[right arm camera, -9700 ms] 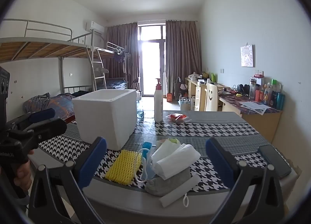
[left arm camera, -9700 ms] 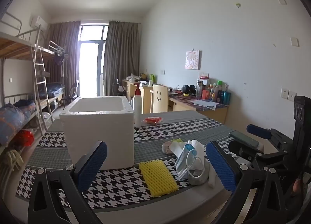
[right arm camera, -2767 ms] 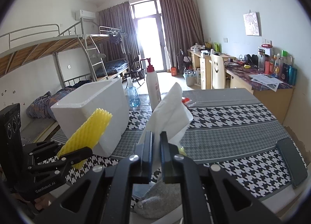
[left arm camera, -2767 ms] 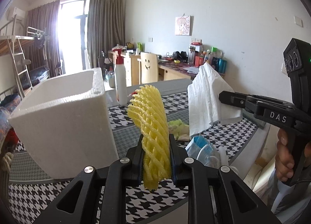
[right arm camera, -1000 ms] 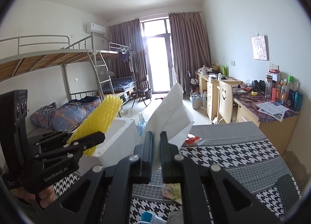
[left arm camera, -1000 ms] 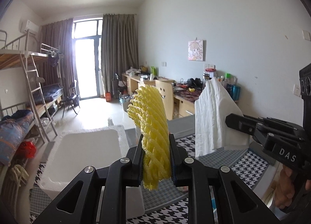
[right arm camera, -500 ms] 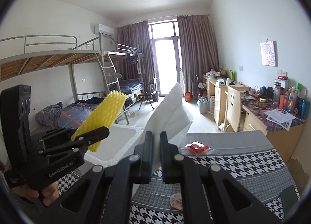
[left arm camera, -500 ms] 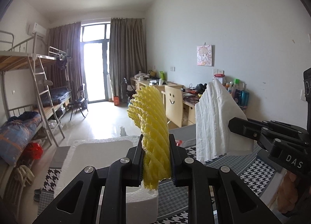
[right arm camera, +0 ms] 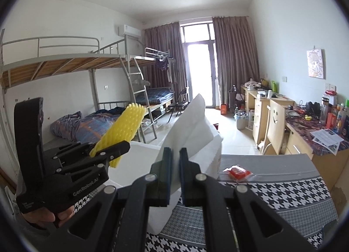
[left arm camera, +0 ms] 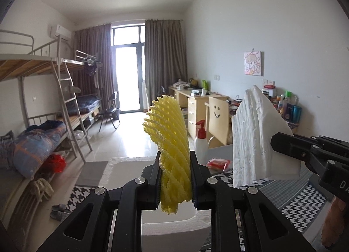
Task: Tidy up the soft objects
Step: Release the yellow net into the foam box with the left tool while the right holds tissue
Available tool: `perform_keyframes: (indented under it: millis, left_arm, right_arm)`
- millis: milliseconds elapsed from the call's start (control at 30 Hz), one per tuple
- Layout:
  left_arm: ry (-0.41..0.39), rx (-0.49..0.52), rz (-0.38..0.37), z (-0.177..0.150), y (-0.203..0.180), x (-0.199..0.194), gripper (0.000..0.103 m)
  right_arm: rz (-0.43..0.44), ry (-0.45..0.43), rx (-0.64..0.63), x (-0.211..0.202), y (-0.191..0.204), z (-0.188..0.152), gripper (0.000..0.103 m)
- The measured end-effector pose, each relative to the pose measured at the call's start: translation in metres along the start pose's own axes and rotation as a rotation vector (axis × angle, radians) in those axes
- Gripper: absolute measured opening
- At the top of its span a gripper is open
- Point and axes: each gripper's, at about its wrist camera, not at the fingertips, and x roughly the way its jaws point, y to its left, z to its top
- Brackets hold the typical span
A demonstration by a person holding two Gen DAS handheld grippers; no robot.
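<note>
My left gripper [left arm camera: 174,181] is shut on a yellow foam net sleeve [left arm camera: 169,142], which stands upright between the pads above the open white foam box [left arm camera: 174,223]. The right gripper [right arm camera: 174,173] is shut on a folded white tissue [right arm camera: 189,129], also held over that foam box [right arm camera: 139,164]. In the left wrist view the right gripper [left arm camera: 276,142] comes in from the right with the white tissue [left arm camera: 253,138] hanging from it. In the right wrist view the left gripper [right arm camera: 122,147] shows at left, carrying the yellow net [right arm camera: 122,132].
The box stands on a table with a houndstooth cloth [right arm camera: 272,195]. A red packet [right arm camera: 238,172] lies behind the box and a white pump bottle [left arm camera: 200,140] stands beside it. Bunk beds [right arm camera: 87,73] line the left wall, desks [right arm camera: 272,107] the right.
Both grippers have risen and moved forward over the foam box, each keeping its hold. The views now look further across the room and less down at the table.
</note>
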Motion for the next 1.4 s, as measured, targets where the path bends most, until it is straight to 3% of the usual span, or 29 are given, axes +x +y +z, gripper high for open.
perform_keyframes:
  millis: [200, 467, 933, 1133, 1300, 1400]
  left_arm:
    - [0.003, -0.016, 0.072, 0.002, 0.009, 0.004, 0.022]
    - [0.03, -0.037, 0.114, 0.0, 0.02, 0.011, 0.022]
    - [0.1, -0.047, 0.064, -0.009, 0.032, 0.036, 0.026]
    - [0.135, -0.053, 0.074, -0.015, 0.04, 0.045, 0.05]
    - [0.112, -0.073, 0.094, -0.014, 0.046, 0.04, 0.091]
    - [0.084, -0.075, 0.117, -0.012, 0.049, 0.035, 0.095]
  right_arm:
    - [0.054, 0.004, -0.003, 0.009, 0.004, 0.008, 0.01]
    - [0.098, 0.024, -0.018, 0.02, 0.012, 0.014, 0.01]
    - [0.103, 0.049, -0.018, 0.038, 0.025, 0.017, 0.01]
    - [0.097, 0.063, -0.02, 0.043, 0.028, 0.018, 0.01]
    - [0.092, 0.07, -0.023, 0.046, 0.031, 0.02, 0.01]
    - [0.09, 0.07, -0.022, 0.046, 0.032, 0.02, 0.01]
